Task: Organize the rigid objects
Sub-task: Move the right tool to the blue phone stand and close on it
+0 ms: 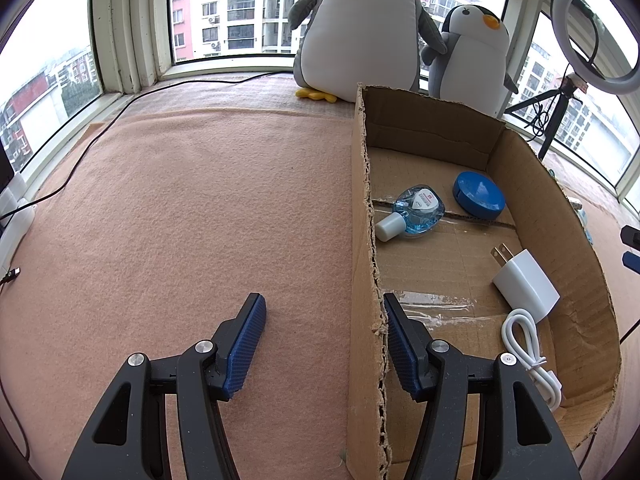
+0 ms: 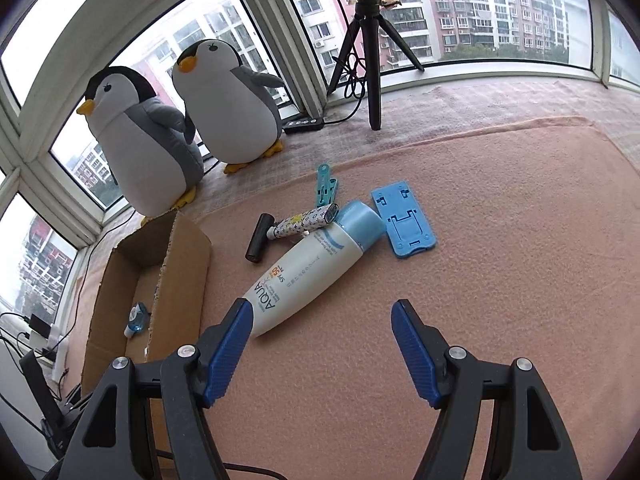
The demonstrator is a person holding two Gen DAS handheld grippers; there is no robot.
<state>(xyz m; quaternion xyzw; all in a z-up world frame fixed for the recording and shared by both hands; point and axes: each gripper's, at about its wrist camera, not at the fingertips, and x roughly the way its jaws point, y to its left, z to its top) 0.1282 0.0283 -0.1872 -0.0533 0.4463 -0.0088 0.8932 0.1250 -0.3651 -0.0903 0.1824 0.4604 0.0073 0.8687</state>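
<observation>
With both grippers spread and empty, the next pick is pending.
The right gripper (image 2: 322,344) has the sunscreen bottle (image 2: 308,268) just ahead of its left finger; it must centre and close. Past the left gripper (image 1: 324,344), straddling the cardboard box (image 1: 362,240) wall: cable (image 1: 532,356), charger (image 1: 524,284), refill bottle (image 1: 416,212), blue case (image 1: 478,196).

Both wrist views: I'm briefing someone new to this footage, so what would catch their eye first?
Probably the two plush penguins by the window, behind the cardboard box. Next, the box's contents: a blue round case, a small bottle and a white charger with its cable. On the pink cloth, a sunscreen bottle lies before the open right tongs.
</observation>
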